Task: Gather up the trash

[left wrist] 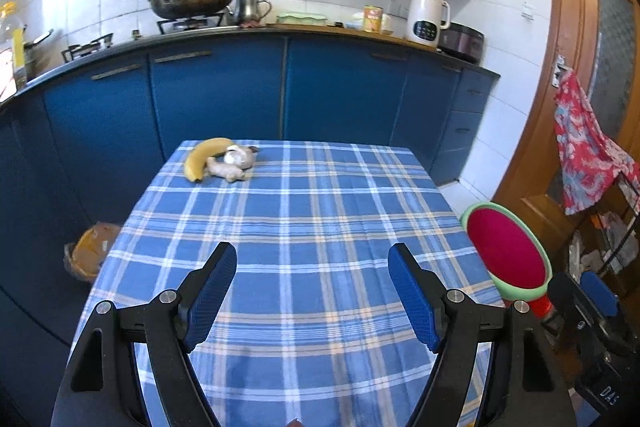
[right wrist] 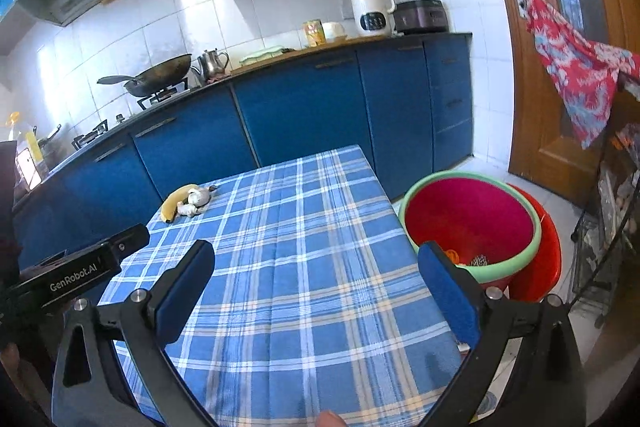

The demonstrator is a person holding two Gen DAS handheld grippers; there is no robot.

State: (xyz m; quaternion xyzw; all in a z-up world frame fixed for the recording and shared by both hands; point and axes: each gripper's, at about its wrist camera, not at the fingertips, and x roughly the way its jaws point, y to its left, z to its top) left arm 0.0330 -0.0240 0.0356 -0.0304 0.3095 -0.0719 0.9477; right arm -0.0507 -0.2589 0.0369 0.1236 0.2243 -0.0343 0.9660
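Observation:
A yellow banana point(left wrist: 202, 157), a piece of ginger point(left wrist: 225, 171) and a garlic bulb point(left wrist: 239, 155) lie together at the far left of the blue checked tablecloth point(left wrist: 296, 227); they also show in the right wrist view: banana point(right wrist: 175, 203), ginger point(right wrist: 188, 209), garlic point(right wrist: 199, 195). A red bin with a green rim point(right wrist: 470, 223) stands on the floor right of the table, with scraps at its bottom; it shows in the left view too point(left wrist: 505, 251). My left gripper point(left wrist: 312, 267) is open and empty above the near table. My right gripper point(right wrist: 316, 263) is open and empty.
Blue kitchen cabinets point(left wrist: 224, 95) run behind the table, with a wok point(left wrist: 192, 1), kettle point(left wrist: 426, 17) and cooker on the counter. A brown basket point(left wrist: 90, 255) sits on the floor at left. A wooden door point(right wrist: 560, 75) with a red cloth and a wire rack point(right wrist: 612, 227) stand at right.

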